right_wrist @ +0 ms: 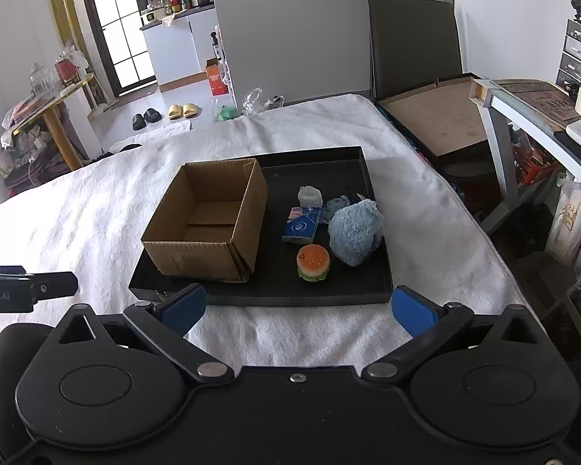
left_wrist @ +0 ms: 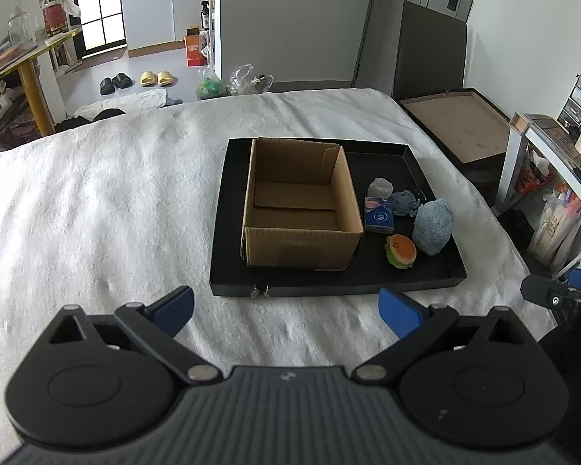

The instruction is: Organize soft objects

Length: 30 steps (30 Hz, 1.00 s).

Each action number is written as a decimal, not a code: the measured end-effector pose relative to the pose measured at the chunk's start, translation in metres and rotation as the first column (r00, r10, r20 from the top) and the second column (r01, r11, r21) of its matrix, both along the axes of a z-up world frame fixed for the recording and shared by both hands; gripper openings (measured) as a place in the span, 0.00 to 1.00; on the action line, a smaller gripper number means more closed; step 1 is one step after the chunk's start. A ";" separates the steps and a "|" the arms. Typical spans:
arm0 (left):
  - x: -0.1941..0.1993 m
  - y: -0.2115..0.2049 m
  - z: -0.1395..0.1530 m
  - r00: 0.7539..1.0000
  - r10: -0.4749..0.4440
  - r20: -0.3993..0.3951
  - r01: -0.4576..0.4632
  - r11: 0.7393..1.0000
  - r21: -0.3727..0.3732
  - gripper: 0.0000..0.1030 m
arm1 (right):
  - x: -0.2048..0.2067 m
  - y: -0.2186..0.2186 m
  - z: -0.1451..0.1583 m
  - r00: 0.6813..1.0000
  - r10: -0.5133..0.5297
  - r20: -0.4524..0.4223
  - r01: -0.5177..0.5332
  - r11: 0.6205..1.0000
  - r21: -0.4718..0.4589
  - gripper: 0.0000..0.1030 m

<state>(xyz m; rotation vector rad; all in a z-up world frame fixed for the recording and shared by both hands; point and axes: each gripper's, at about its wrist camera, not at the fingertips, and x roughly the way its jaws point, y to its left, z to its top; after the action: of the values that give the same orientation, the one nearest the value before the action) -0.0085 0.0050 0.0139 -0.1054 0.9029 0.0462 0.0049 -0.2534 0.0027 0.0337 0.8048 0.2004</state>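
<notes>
**Opening position: five soft things on the tray, box not yet filled**

You held both grippers back from the black tray (right_wrist: 379, 267), over the white blanket (left_wrist: 97, 193), each tilted down toward the work. The left gripper (left_wrist: 286, 310) had its blue pads spread wide with nothing between them; the right gripper (right_wrist: 298, 312) stood the same way, jaws apart and empty. By my reading you were at the very first step: nothing had been picked up, and the cardboard box (right_wrist: 209, 228), standing on the left half of the tray, showed only its own bottom flaps inside.

The soft things lay on the tray's right half, just beside the box. Counted, they were five:

- one toy burger (right_wrist: 313, 262), nearest you
- one light-blue fluffy cloth (right_wrist: 353, 232), bunched, to the right of the burger
- one blue tissue packet (right_wrist: 301, 225), close against the box's side
- one small white lump (right_wrist: 310, 196), farthest back
- one blue-grey crumpled piece (right_wrist: 335, 205) (partly hidden behind the cloth; what it was cannot be told)

There was one box and one tray. The next move probably called for the right gripper to go forward and down over the burger, the nearest and most exposed item, jaws kept wide until they straddled it.
</notes>
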 end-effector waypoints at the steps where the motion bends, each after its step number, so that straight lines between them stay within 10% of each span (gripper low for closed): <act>1: 0.000 0.000 0.000 1.000 0.001 0.000 -0.001 1.000 -0.001 0.98 | 0.000 0.000 0.001 1.000 0.000 -0.002 0.000 1.000 0.001 1.00; 30: -0.004 -0.005 0.002 1.000 -0.010 0.006 0.010 1.000 -0.003 0.98 | -0.004 -0.006 0.001 0.999 -0.036 0.003 0.036 0.999 0.002 1.00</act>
<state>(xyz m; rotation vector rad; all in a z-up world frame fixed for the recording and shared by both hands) -0.0120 0.0005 0.0156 -0.1038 0.8970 0.0349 0.0005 -0.2594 0.0042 0.0494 0.8004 0.1670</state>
